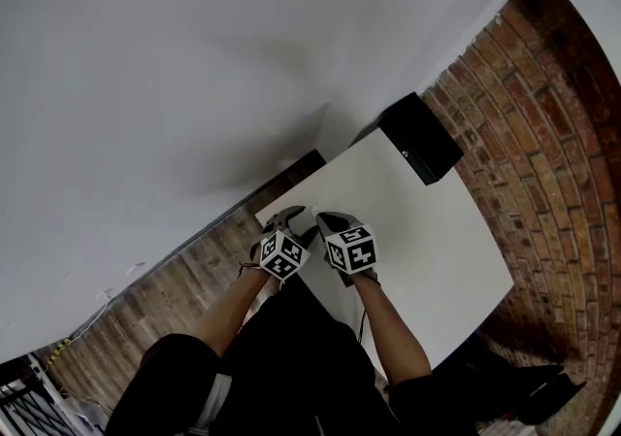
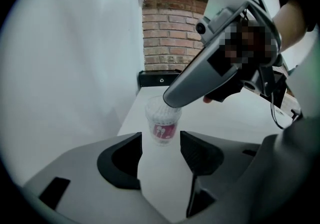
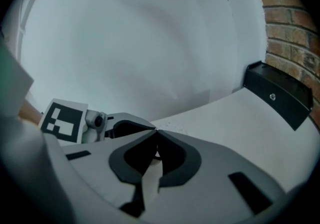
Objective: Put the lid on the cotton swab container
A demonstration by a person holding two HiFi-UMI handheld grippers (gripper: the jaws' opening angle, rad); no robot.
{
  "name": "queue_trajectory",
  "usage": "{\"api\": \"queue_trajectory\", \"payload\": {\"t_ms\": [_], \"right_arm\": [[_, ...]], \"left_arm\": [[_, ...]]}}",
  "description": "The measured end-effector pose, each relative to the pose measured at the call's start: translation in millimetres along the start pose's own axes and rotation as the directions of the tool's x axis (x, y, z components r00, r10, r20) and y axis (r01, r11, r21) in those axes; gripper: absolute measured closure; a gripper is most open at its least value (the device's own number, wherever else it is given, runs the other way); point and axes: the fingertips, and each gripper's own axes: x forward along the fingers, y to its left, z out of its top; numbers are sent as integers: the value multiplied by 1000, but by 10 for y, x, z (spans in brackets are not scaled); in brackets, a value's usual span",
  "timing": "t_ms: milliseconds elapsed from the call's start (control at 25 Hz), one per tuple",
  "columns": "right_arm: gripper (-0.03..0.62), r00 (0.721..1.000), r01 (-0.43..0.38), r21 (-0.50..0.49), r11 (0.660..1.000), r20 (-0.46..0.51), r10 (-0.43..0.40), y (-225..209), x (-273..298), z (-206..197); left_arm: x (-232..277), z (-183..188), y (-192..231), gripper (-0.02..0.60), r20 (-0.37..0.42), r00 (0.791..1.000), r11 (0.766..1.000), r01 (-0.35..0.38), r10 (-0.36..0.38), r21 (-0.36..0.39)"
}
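Observation:
The clear cotton swab container [image 2: 161, 120], with a pink label and white swabs inside, stands upright on the white table [image 1: 427, 240]. It sits just ahead of my left gripper [image 2: 161, 140], whose jaws stand wide on either side without touching it. My right gripper [image 2: 171, 100] comes in from the upper right, and its shut tip rests over the container's top, hiding the rim. I cannot make out the lid. In the right gripper view the right gripper [image 3: 156, 132] has its tips together with nothing showing between them. Both grippers [image 1: 309, 228] hang over the table's near-left corner.
A black box [image 1: 419, 138] stands at the table's far end against the white wall. Brick-patterned floor [image 1: 543, 152] lies to the right, wooden floor to the left. The table's left edge runs close by the container.

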Motion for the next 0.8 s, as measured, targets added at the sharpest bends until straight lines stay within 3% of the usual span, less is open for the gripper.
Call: {"api": "queue_trajectory", "payload": {"t_ms": [160,280,400,680,800], "right_arm": [[572,989,65,22,998,131,-67,3,-306,16],[572,956,169,18,985,242,-168,6,-603,70],[572,927,238,39,970,290,-239,74,-868,13],[572,891,295,112,949,326,-316,339,-1343,-380],[572,862,330,125,936,364,-353,405,-1561,-520]], "left_arm": [[-271,-7,8,347,43,998,997,-42,45,-68],[-495,45,36,347,89,993,992,-71,80,-102],[-748,132,-18,360,145,984,989,-86,103,-117],[-1172,149,-355,523,196,978,992,-49,72,-120],[-1299,140,-505,555,209,976,991,-37,63,-126]]}}
